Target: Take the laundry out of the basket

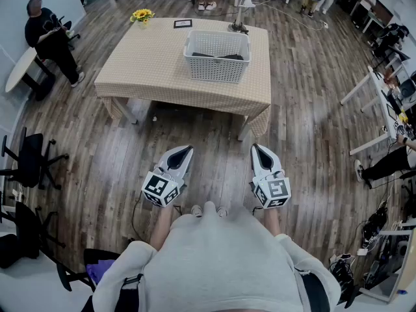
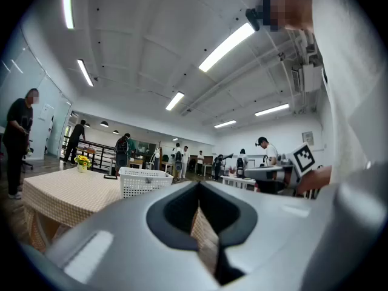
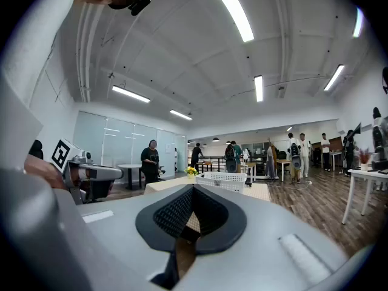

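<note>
White plastic lattice forms the walls of the laundry basket (image 1: 215,68), which stands on the far right part of the tabletop (image 1: 149,60), on a beige checked cloth; inside it, low against the bottom, lies dark laundry (image 1: 218,56), well below the rim, and how many pieces there are I cannot tell; the same basket shows small and far off in the left gripper view (image 2: 144,181) and in the right gripper view (image 3: 228,180); near the far left corner of the tabletop stands a small pot of yellow flowers (image 1: 142,15), and beside it, toward the middle of the far edge, lies a dark flat frame (image 1: 182,23); both are apart from the basket; the left gripper (image 1: 187,149) and the right gripper (image 1: 257,147) are held level close in front of the person's body, over the wooden plank floor (image 1: 312,90), side by side and well apart from the tabletop; each gripper's jaws are pressed together with nothing between them; a person in dark clothes (image 1: 47,34) stands at the left beside a round white table.
</note>
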A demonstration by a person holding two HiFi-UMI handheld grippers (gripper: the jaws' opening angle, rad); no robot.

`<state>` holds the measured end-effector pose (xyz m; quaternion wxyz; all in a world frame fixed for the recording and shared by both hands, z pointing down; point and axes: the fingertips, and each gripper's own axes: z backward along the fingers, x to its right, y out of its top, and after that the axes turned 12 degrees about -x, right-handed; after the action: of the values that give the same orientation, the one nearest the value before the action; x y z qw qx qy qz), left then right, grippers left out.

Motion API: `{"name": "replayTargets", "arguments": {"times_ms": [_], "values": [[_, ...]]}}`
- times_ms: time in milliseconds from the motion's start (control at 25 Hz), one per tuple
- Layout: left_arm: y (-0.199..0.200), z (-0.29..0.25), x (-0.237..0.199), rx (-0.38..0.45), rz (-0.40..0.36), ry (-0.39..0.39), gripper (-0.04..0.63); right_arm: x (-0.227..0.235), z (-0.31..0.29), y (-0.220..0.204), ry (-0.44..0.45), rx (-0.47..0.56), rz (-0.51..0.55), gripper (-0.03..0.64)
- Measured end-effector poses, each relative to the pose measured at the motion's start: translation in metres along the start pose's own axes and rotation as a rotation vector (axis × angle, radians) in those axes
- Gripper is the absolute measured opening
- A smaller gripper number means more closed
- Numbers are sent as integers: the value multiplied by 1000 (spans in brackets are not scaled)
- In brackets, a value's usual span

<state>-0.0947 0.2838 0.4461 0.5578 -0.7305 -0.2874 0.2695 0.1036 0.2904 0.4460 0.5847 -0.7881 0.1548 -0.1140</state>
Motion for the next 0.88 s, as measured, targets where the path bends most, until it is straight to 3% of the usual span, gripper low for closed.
{"name": "replayTargets", "arguments": {"times_ms": [880], "values": [[1, -4, 40, 5, 1, 25, 8, 16, 34, -14, 54, 23, -28, -2]]}}
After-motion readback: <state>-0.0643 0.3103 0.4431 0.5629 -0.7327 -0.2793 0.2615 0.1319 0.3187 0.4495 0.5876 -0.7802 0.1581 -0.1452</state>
